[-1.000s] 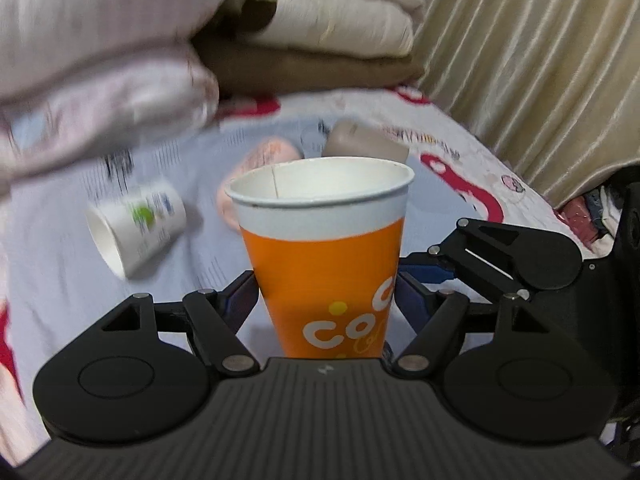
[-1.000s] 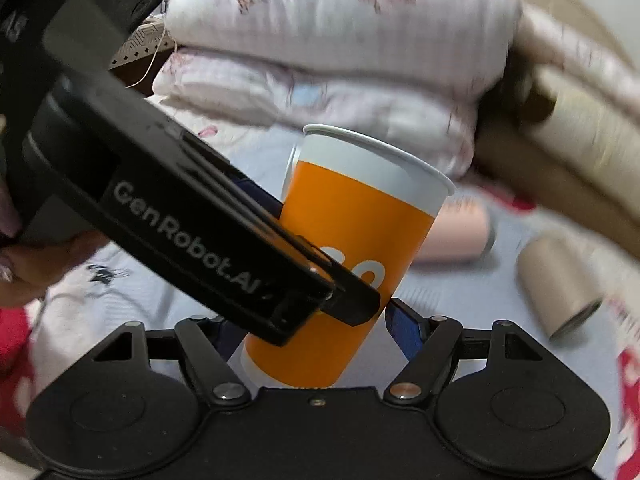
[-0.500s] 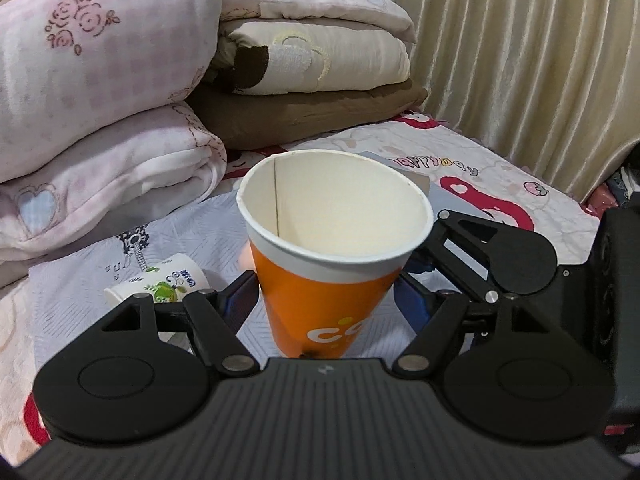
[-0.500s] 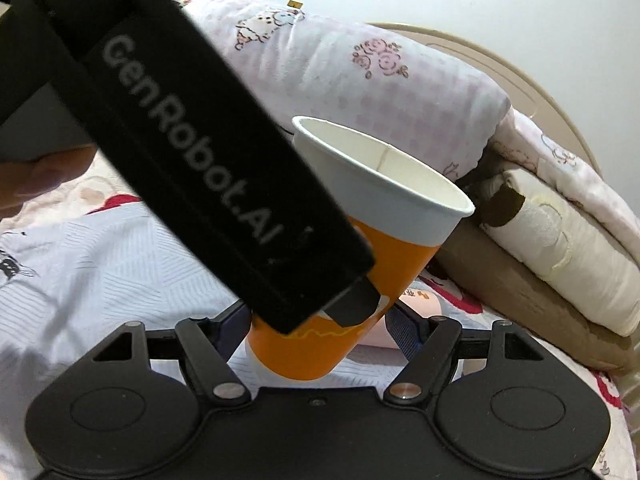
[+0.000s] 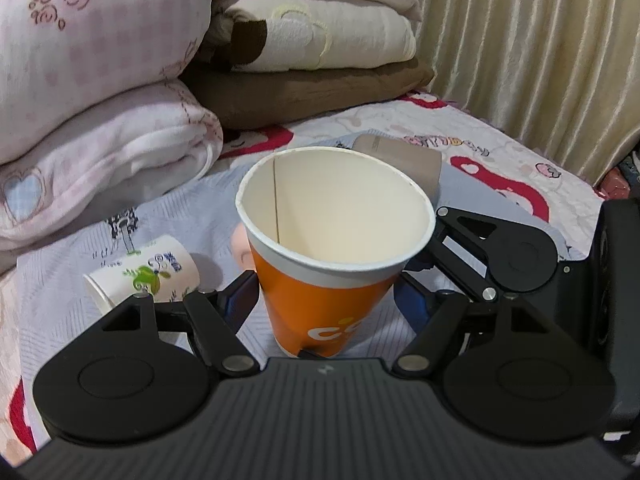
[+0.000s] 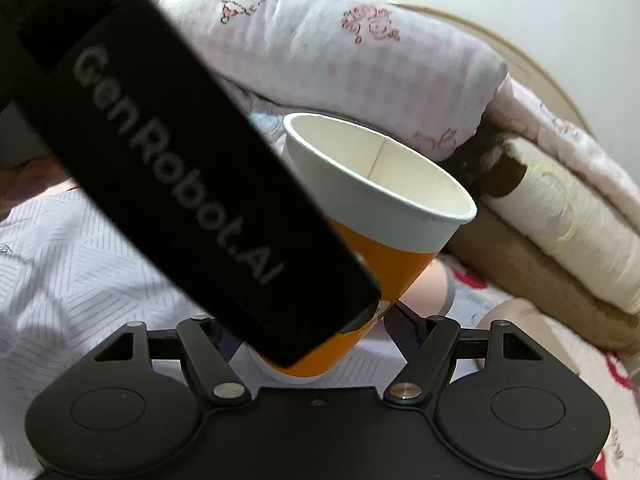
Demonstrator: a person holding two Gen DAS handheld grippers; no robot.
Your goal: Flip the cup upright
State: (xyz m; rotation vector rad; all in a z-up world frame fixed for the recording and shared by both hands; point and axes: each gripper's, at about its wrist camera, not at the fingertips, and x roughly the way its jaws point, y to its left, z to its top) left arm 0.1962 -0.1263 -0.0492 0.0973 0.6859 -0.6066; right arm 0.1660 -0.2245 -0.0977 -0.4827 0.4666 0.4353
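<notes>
An orange paper cup [image 5: 320,304] with a white rim stands mouth up, held between the fingers of both grippers above the bed. My left gripper [image 5: 326,304] is shut on its lower body. My right gripper [image 6: 316,336] is shut on the same cup [image 6: 384,248] from the other side; the cup leans right in that view. The black body of the left gripper [image 6: 180,168] crosses the right wrist view and hides the cup's left side. The right gripper's linkage [image 5: 500,256] shows in the left wrist view, right of the cup.
A white printed cup [image 5: 144,276] lies on its side at the left. A tan cup [image 5: 404,160] and a pink cup [image 5: 240,246] lie behind the orange one. Pillows [image 5: 100,92] and folded blankets [image 5: 316,48] stack at the back. A curtain [image 5: 540,48] hangs at the right.
The cup has tipped so that its open mouth faces the cameras more. Both grippers have lifted and tilted with it, and the views have steadied.
</notes>
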